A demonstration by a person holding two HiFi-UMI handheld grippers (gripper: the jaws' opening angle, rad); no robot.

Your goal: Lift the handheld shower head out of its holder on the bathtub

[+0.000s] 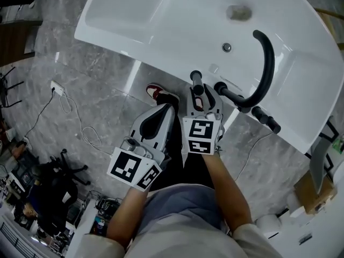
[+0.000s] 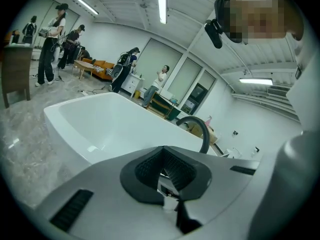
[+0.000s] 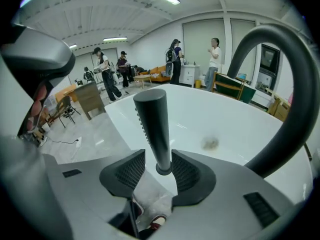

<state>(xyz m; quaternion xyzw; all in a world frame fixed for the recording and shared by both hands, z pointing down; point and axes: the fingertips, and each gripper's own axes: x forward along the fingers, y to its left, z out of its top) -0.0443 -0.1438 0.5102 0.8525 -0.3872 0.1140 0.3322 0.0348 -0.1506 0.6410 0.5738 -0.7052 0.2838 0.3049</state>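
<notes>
**Right gripper (image 3: pixel 158 168) open around the shower head (image 3: pixel 154 129)**

The black shower head stands upright at the near rim of the white bathtub (image 1: pixel 161 15). Its lower end is down between the fingers of the right gripper. These fingers are wide: the handle is between the pads, with a small gap at one pad. I cannot tell if the other pad touches it. Near it the curved black tap (image 1: pixel 267 58) arches over the tub. The left gripper (image 2: pixel 166 170) is beside the right one, over the grey marble floor (image 1: pixel 80 74) and short of the rim. Its fingers are closed together, with nothing between them. A red and white shoe (image 1: pixel 156 92) shows on the floor.
</notes>
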